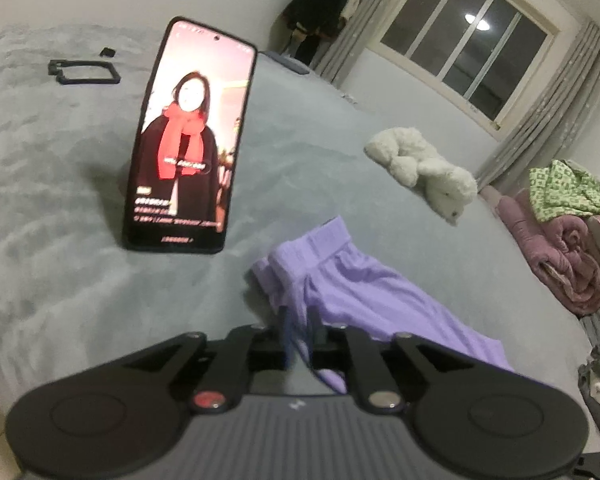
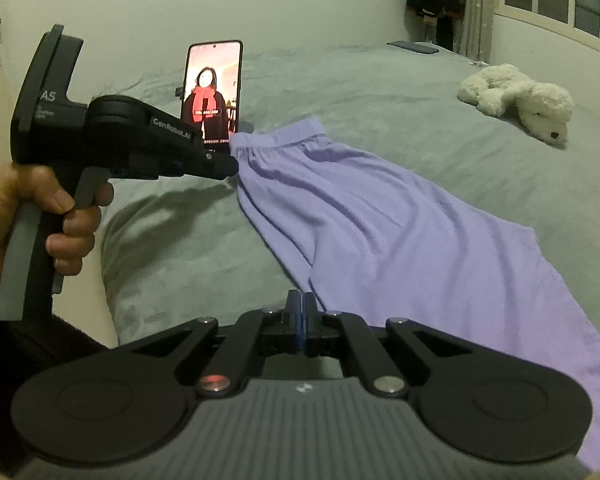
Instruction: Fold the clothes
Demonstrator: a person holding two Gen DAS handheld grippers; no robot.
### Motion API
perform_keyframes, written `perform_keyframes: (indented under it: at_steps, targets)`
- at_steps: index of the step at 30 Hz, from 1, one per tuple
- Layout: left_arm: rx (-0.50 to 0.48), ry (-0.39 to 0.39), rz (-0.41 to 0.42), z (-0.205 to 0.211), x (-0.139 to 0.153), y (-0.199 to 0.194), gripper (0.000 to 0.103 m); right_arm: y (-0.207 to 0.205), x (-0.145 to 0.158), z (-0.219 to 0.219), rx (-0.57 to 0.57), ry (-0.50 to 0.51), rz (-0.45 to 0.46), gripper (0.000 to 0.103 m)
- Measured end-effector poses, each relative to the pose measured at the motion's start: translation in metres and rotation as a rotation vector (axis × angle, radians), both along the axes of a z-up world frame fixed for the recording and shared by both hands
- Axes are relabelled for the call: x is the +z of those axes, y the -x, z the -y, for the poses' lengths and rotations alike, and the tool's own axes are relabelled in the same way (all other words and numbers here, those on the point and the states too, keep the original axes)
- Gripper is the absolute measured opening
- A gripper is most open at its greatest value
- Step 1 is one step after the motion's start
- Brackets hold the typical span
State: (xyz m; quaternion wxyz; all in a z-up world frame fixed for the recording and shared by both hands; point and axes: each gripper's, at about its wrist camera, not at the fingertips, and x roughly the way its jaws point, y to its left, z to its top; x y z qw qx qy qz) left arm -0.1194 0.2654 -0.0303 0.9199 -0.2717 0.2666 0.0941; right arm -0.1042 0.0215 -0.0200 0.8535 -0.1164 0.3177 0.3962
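A lilac pair of trousers (image 1: 364, 292) (image 2: 380, 220) lies spread on the grey-green bed cover (image 2: 380, 92), waistband toward the phone. My left gripper (image 1: 304, 332) (image 2: 230, 166) is at the waistband's near corner. Its jaws stand slightly apart with a fold of the lilac cloth between them, and a strip of bed shows in the gap. My right gripper (image 2: 302, 316) is shut, its blue pads pressed together. It sits at the left edge of the trouser leg, and no cloth shows between the pads. A hand (image 2: 40, 216) holds the left gripper's handle.
A phone (image 1: 192, 140) (image 2: 214, 92) stands upright on the bed with a video playing. A white plush toy (image 1: 424, 168) (image 2: 520, 100) lies to the right. A black frame (image 1: 84, 72) lies far left. Piled pink and green bedding (image 1: 560, 248) sits beside the bed under the window.
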Motion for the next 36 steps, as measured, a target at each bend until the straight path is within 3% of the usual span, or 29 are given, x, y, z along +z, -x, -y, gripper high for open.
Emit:
perform_keyframes:
  at_steps: [1, 5, 6, 7, 14, 19, 22, 24, 26, 27, 28, 29, 33, 36]
  targets:
    - [0.002, -0.009, 0.004, 0.001, 0.001, 0.000, 0.026, -0.001, 0.001, 0.002, -0.003, -0.009, -0.002, 0.002]
    - [0.013, -0.047, 0.014, 0.005, 0.002, -0.007, 0.022, -0.002, 0.003, 0.006, -0.015, -0.031, 0.002, 0.011]
    - [0.014, -0.048, 0.013, 0.006, 0.002, -0.009, 0.003, -0.002, 0.003, 0.006, -0.018, -0.033, 0.002, 0.011]
    - [0.020, -0.057, 0.009, 0.006, 0.002, -0.010, 0.001, -0.003, 0.001, 0.006, -0.023, -0.029, -0.001, 0.011]
    - [0.068, -0.132, 0.029, 0.005, 0.010, -0.015, 0.000, -0.005, 0.001, 0.011, -0.043, -0.028, 0.003, 0.011]
    - [0.078, -0.118, -0.064, -0.001, 0.000, -0.022, 0.001, -0.010, 0.002, 0.015, -0.071, -0.041, -0.005, 0.012]
    - [0.060, -0.120, -0.073, 0.002, -0.001, -0.021, 0.002, -0.013, 0.003, 0.018, -0.087, -0.045, -0.007, 0.013]
    - [0.062, -0.137, -0.064, 0.004, 0.003, -0.018, 0.008, -0.014, 0.005, 0.020, -0.101, -0.054, -0.003, 0.013]
    - [0.080, -0.169, -0.049, 0.006, 0.009, -0.013, 0.024, -0.016, 0.008, 0.024, -0.121, -0.066, 0.000, 0.017]
    - [0.089, -0.186, -0.039, 0.008, 0.012, -0.011, 0.033, -0.017, 0.009, 0.026, -0.132, -0.073, 0.002, 0.024]
    - [0.097, -0.203, -0.025, 0.009, 0.015, -0.009, 0.033, -0.018, 0.010, 0.028, -0.145, -0.077, 0.005, 0.033]
    - [0.102, -0.220, -0.011, 0.012, 0.018, -0.008, 0.033, -0.018, 0.010, 0.030, -0.161, -0.076, 0.013, 0.034]
    - [0.049, -0.273, 0.044, 0.031, 0.030, -0.010, 0.037, -0.022, 0.011, 0.041, -0.228, -0.069, 0.029, 0.035]
    - [-0.053, -0.294, 0.076, 0.053, 0.032, -0.015, 0.041, -0.024, 0.009, 0.052, -0.282, -0.059, 0.030, 0.035]
